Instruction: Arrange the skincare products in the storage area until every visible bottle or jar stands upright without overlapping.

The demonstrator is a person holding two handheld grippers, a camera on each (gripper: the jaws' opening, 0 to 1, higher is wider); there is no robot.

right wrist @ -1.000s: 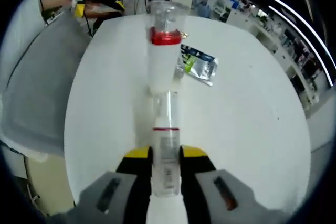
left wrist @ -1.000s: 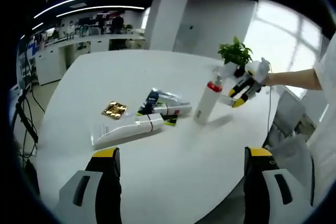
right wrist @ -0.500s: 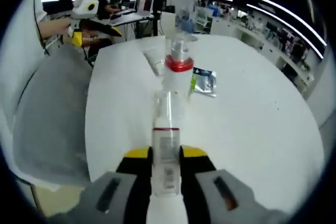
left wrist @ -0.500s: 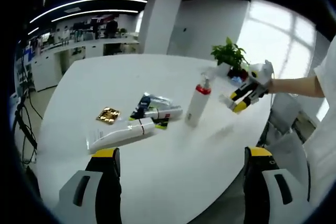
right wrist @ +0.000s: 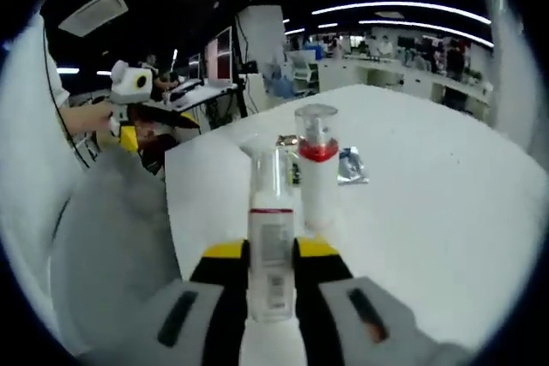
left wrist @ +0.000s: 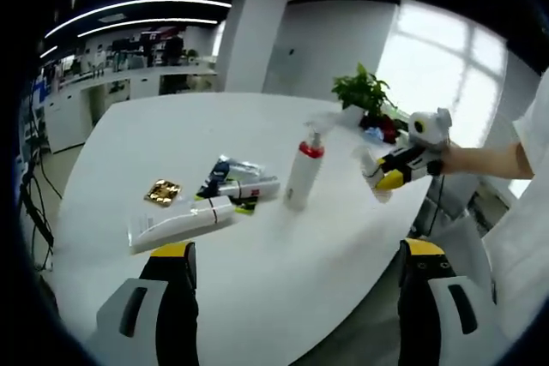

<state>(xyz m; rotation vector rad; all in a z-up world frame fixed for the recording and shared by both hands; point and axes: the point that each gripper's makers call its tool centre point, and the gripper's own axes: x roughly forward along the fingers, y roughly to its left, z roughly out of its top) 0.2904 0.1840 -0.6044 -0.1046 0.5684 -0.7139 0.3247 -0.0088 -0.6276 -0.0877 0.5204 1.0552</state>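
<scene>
The right gripper (right wrist: 272, 256) has its jaws clamped on a clear-capped tube (right wrist: 272, 237), carried off the white table (left wrist: 257, 255), likely to be stood beside the upright pump bottle (left wrist: 303, 174). The left gripper (left wrist: 296, 267) waits wide apart and empty near the lying tubes (left wrist: 184, 222) and sachets (left wrist: 225, 176)

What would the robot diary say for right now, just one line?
right gripper: shut on clear bottle, off table | left gripper: open | pump bottle: upright | white tube: lying | table
</scene>
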